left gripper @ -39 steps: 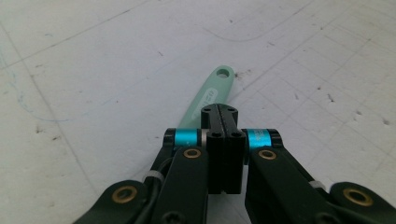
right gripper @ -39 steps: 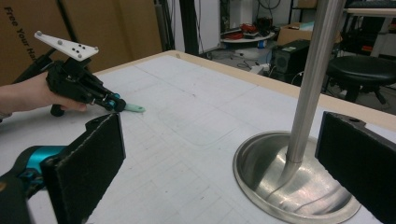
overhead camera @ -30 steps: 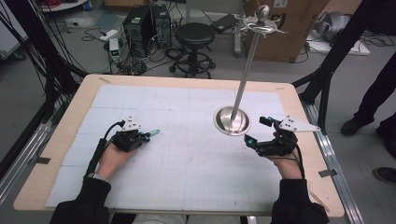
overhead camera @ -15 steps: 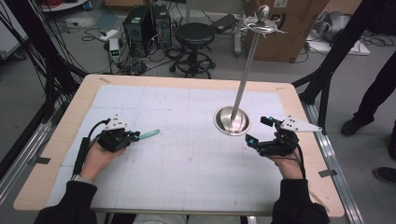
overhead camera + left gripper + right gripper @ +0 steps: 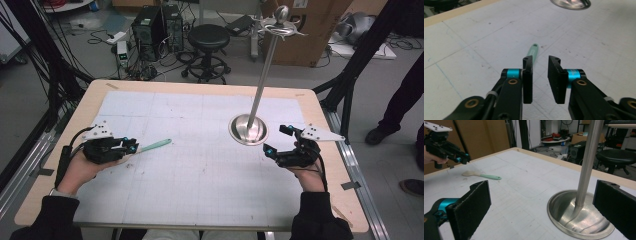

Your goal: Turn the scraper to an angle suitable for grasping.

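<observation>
A spatula point(image 5: 154, 145) with a green handle and pale head lies flat on the white mat, also seen as the spatula point(image 5: 481, 175) in the right gripper view. My left gripper point(image 5: 132, 145) hovers just left of its head end. Its jaws have just been opening, and the pads stand apart with nothing between them. The green handle point(image 5: 533, 50) pokes out beyond the left gripper point(image 5: 540, 60). My right gripper point(image 5: 275, 139) is open wide, beside the round base point(image 5: 248, 131) of a tall metal stand point(image 5: 263, 67). The stand's pole point(image 5: 587, 162) rises ahead of the right gripper point(image 5: 543, 187).
The stand carries curved hooks point(image 5: 281, 26) at its top, high over the table's far right. The wooden table edge point(image 5: 200, 87) frames the white mat. A black stool point(image 5: 209, 37), computer cases and a cardboard box stand on the floor behind. A person's legs point(image 5: 400, 107) are at the right.
My left hand has drawn back to the left and lifted a little, and its jaws have parted, leaving the spatula lying on the mat. The right hand has stayed put.
</observation>
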A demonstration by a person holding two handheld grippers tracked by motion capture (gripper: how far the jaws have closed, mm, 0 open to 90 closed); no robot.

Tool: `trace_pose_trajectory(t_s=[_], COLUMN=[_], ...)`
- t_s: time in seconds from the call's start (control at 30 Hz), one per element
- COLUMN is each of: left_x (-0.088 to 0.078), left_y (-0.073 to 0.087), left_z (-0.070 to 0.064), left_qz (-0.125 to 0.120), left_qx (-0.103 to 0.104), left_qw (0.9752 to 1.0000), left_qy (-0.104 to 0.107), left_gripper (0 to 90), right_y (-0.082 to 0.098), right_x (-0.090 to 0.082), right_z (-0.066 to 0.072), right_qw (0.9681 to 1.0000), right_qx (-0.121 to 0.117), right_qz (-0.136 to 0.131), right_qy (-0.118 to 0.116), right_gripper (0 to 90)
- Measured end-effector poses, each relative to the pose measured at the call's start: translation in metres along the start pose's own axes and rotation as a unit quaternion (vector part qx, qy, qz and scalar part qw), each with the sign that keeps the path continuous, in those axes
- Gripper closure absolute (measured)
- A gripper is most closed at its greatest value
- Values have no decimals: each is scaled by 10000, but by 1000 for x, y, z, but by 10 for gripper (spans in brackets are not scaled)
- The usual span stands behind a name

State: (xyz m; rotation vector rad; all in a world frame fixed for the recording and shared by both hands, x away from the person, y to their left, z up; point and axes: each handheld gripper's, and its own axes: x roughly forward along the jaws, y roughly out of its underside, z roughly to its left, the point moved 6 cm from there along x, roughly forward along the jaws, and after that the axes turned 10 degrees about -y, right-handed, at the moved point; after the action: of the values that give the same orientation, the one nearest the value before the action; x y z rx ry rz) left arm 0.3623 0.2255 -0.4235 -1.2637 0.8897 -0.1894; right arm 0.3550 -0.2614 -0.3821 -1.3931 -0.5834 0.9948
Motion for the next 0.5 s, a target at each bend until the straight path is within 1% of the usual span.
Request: trace_pose_trajectory(t_s=[0.07,0.13,0.2,0.27,0.3,0.33,0.37,0.43,0.47,0.5], left_x=[-2,-2,-5,-7,-7,-8,-8,-8,-8,-7], left_y=[-2,-4,-7,-10,-11,-11,-11,-10,-10,-10], left_z=[-1,-1,-1,-1,-2,-2,-2,-2,-1,1], left_qz=[-63,-130,-213,-260,-286,-325,-285,-238,-246,-244], left_qx=[-42,-65,-37,-104,-94,42,46,2,27,37], left_qw=[9998,9995,9991,9985,9985,9988,9991,9989,9990,9991], left_qy=[157,275,366,462,463,373,317,401,382,346], left_gripper=[621,505,465,372,344,332,315,215,173,161], right_y=[0,0,0,0,0,0,1,1,1,2], right_x=[-1,-3,-4,-3,-3,-2,-1,0,1,2], right_z=[-2,-3,-4,-4,-4,-3,-3,-2,-3,-4], right_qw=[10000,10000,10000,10000,10000,10000,10000,10000,10000,10000], right_qx=[21,35,44,57,44,54,31,10,16,48], right_qz=[-14,-42,-51,-48,-38,-31,-11,8,24,31], right_qy=[27,47,64,64,68,60,55,25,26,34], right_gripper=[7,7,7,7,7,7,7,7,7,7])
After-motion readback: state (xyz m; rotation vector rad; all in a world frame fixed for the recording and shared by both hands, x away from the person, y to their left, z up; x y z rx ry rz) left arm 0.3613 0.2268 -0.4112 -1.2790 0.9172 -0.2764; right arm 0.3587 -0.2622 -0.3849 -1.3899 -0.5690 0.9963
